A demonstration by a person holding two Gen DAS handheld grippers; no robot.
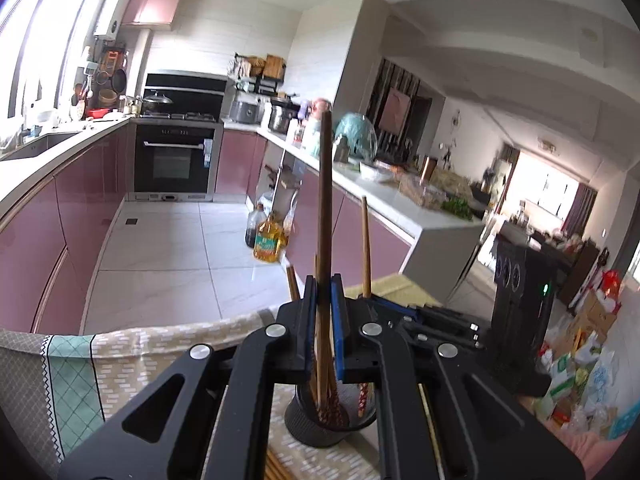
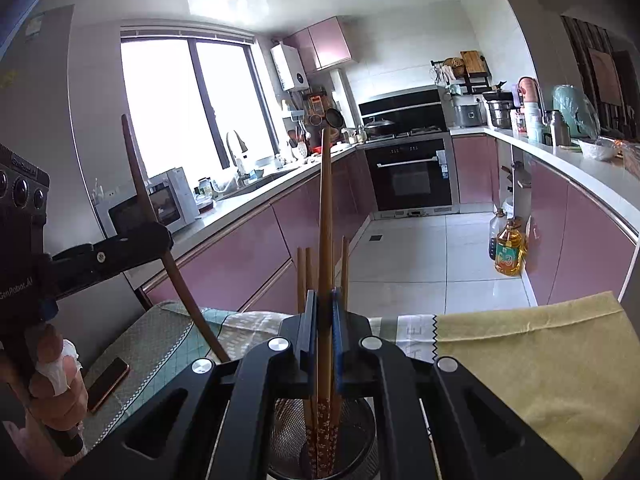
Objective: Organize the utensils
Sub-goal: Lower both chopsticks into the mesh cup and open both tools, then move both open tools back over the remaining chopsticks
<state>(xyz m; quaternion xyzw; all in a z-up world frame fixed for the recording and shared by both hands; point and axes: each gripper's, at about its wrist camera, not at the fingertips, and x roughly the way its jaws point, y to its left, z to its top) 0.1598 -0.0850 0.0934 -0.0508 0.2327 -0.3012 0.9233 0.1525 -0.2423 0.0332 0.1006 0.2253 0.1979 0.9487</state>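
My left gripper is shut on a dark brown chopstick that stands upright, its lower end in the black mesh utensil cup. My right gripper is shut on a lighter wooden chopstick, also upright, with its patterned end down in the same cup. Several other chopsticks stand in the cup. The left gripper shows at the left of the right wrist view, gripping its dark chopstick.
The cup stands on a table with a patterned cloth and a yellow cloth. A phone lies on the cloth at left. More chopsticks lie beside the cup. Oil bottles stand on the kitchen floor.
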